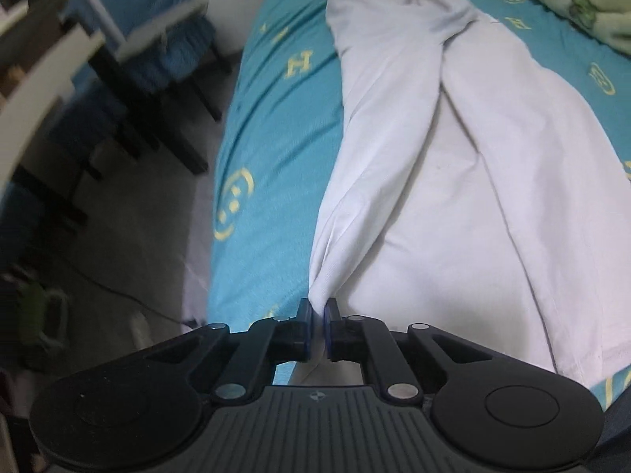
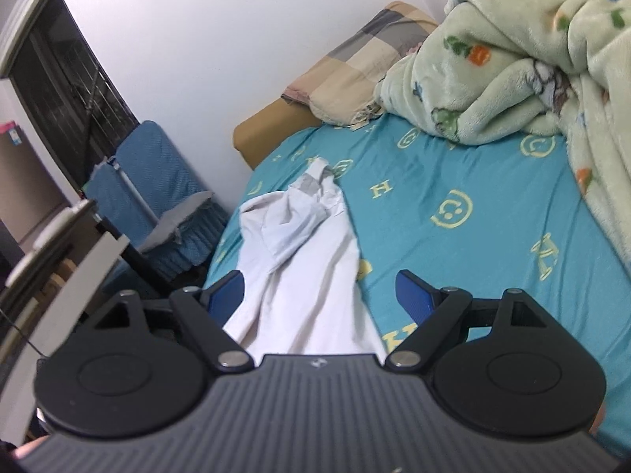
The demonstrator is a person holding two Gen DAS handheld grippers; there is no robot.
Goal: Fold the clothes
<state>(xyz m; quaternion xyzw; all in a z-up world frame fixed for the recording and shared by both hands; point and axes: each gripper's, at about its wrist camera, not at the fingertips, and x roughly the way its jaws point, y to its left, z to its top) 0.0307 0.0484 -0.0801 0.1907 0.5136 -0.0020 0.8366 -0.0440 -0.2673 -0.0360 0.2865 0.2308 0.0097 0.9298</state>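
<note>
White shirt [image 1: 453, 181] lay lengthwise on the teal bed sheet [image 1: 272, 149], collar end far, hem end near. Left gripper [image 1: 318, 307] held a pinch of the shirt's near left edge; jaws closed tight on the cloth, fabric bunched into a ridge rising from the pads and running away up the shirt. A long fold ran down the shirt's middle. The shirt's left edge sat near the left side of the bed, with a strip of bare sheet between it and the drop to the floor [image 1: 130, 244]. Past that edge stood dark table legs [image 1: 197, 90] and a blue-covered chair [image 1: 173, 51], blurred.

Right gripper [image 2: 320, 289] hovered over the near part of the shirt [image 2: 299, 260], jaws wide, nothing between them; whether it touched the cloth could not be told. Its left blue pad [image 2: 226, 295] overlapped the shirt's left edge in the right wrist view; its right pad [image 2: 414, 295] sat over bare sheet [image 2: 453, 181]. To the right of the shirt a broad stretch of sheet lay bare, bounded far and right by a heaped green blanket [image 2: 512, 63]. A checked pillow [image 2: 355, 63] lay at the far end against the white wall [image 2: 197, 39]. The collar [image 2: 319, 181] pointed toward that far end, well apart from pillow and blanket.
</note>
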